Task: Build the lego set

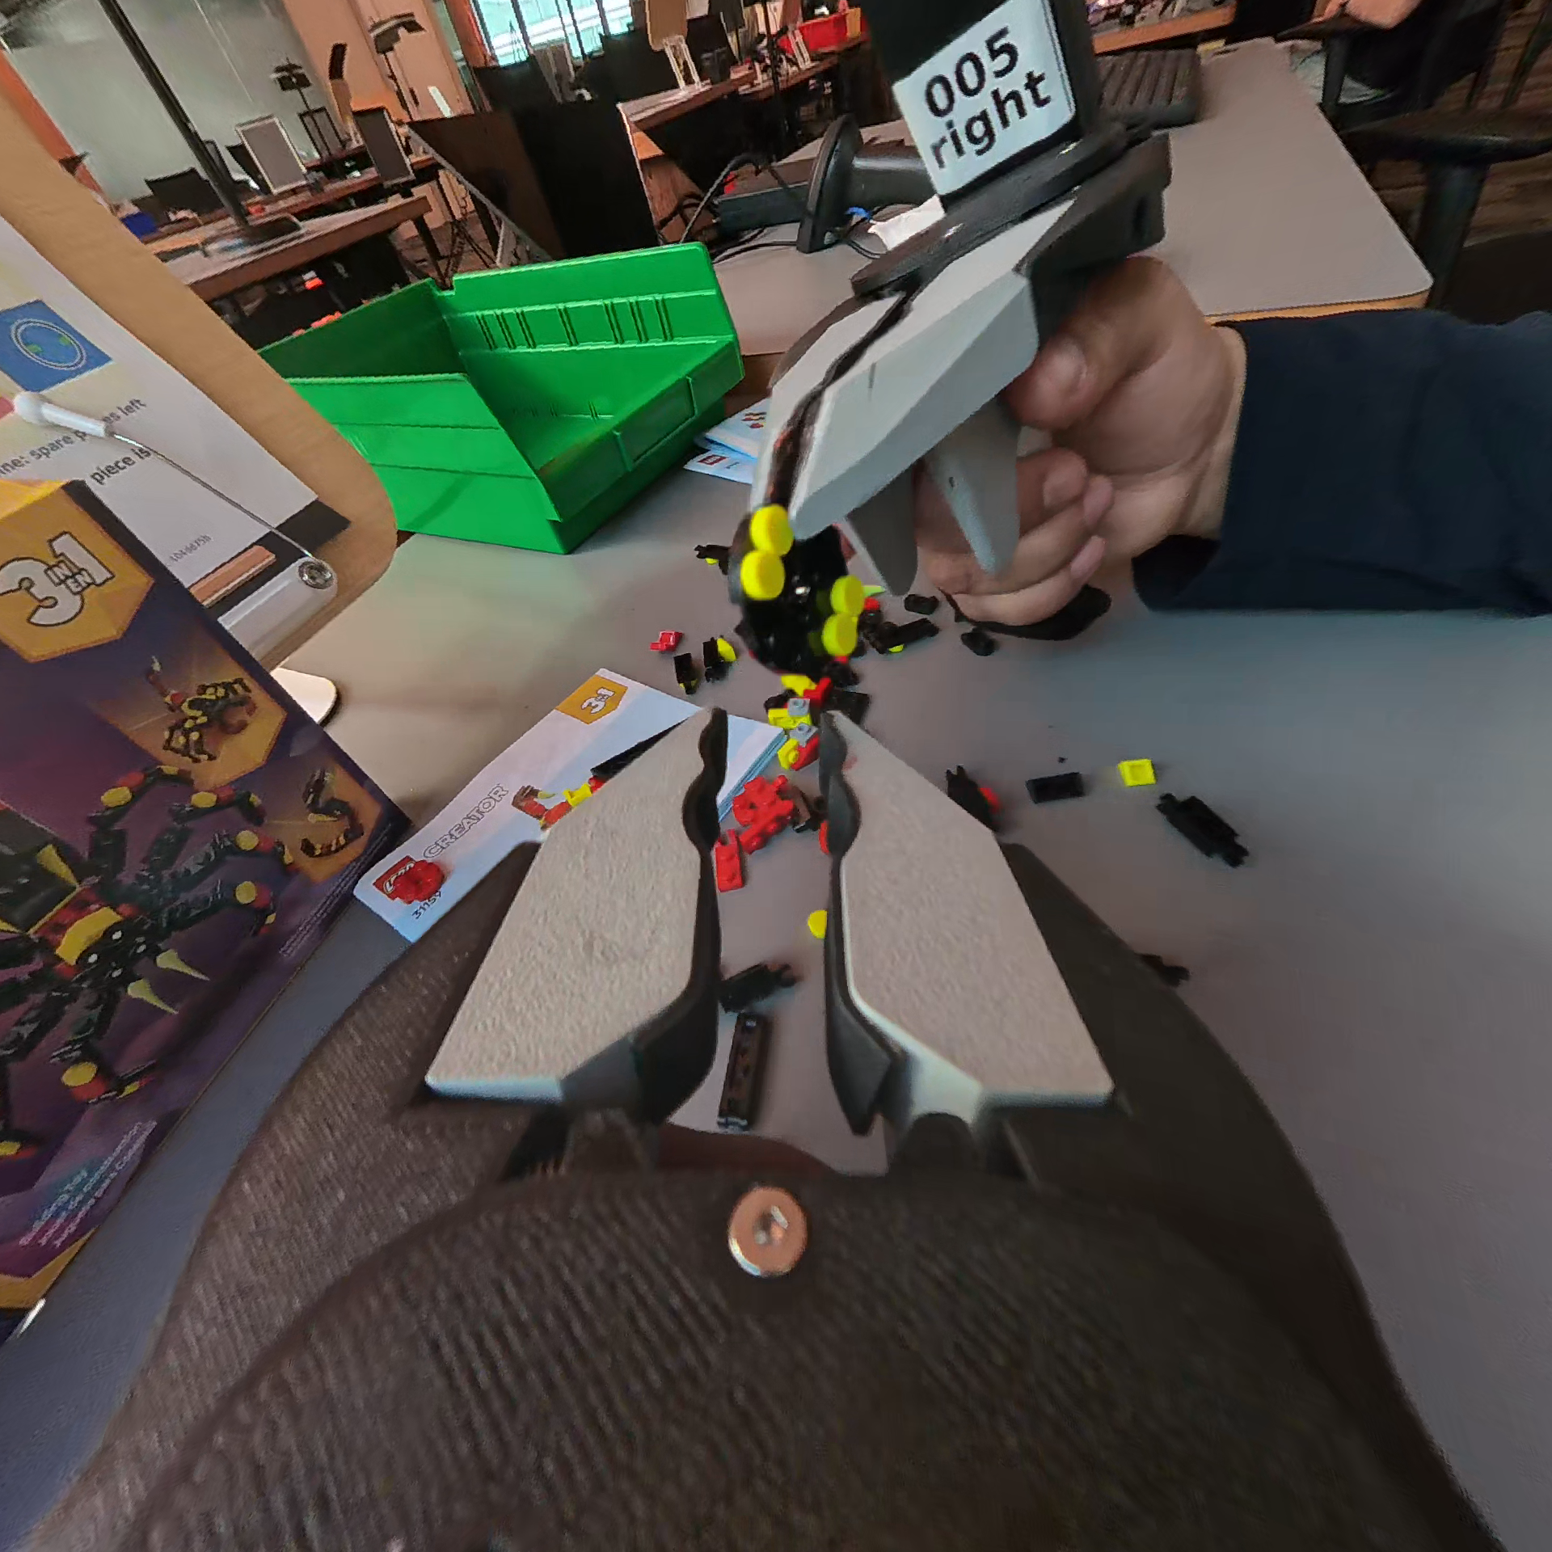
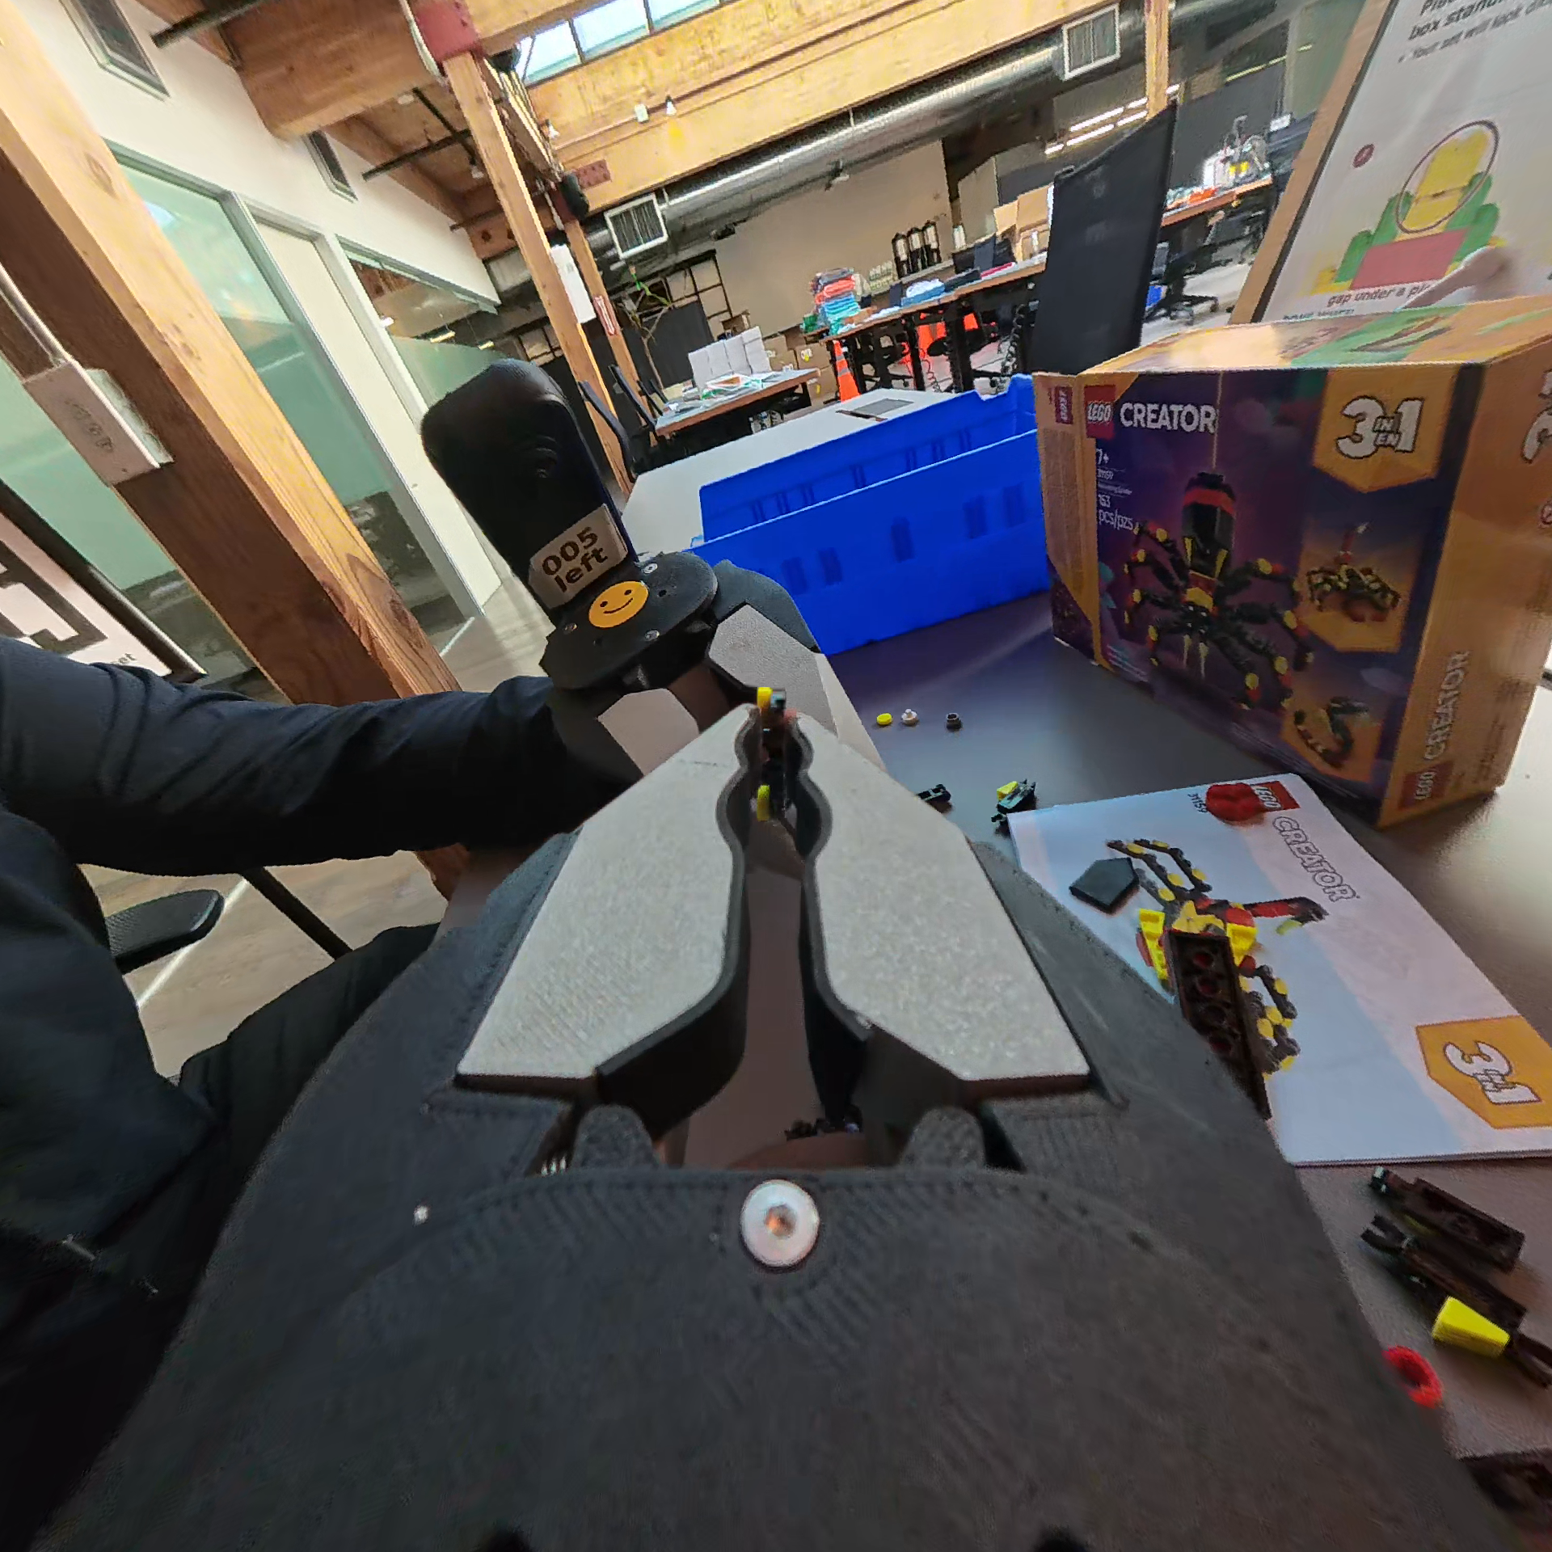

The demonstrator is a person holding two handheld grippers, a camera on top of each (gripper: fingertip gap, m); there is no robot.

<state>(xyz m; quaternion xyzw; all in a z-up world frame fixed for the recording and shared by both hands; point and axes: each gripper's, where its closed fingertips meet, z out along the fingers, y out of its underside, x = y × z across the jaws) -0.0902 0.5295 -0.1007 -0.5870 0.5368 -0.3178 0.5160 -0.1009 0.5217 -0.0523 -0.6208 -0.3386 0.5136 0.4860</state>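
My right gripper is shut on a small black build with round yellow studs and holds it above the table. In the left wrist view the same gripper comes in from the upper right, held by a hand, with the build hanging below its tips. My left gripper is open and empty, low over the loose pieces, just in front of and below the build. Red pieces and a black plate lie on the table between its fingers. In the right wrist view the left gripper sits just behind the build.
A green bin stands at the back, a blue bin further over. The set's box and an instruction booklet lie on the grey table. Loose black, yellow and red pieces are scattered. A cardboard sign stands at the left. The left gripper's tips are roughly 5 cm from the right gripper's. From either gripper's tips it is about 30 cm to the cardboard sign.
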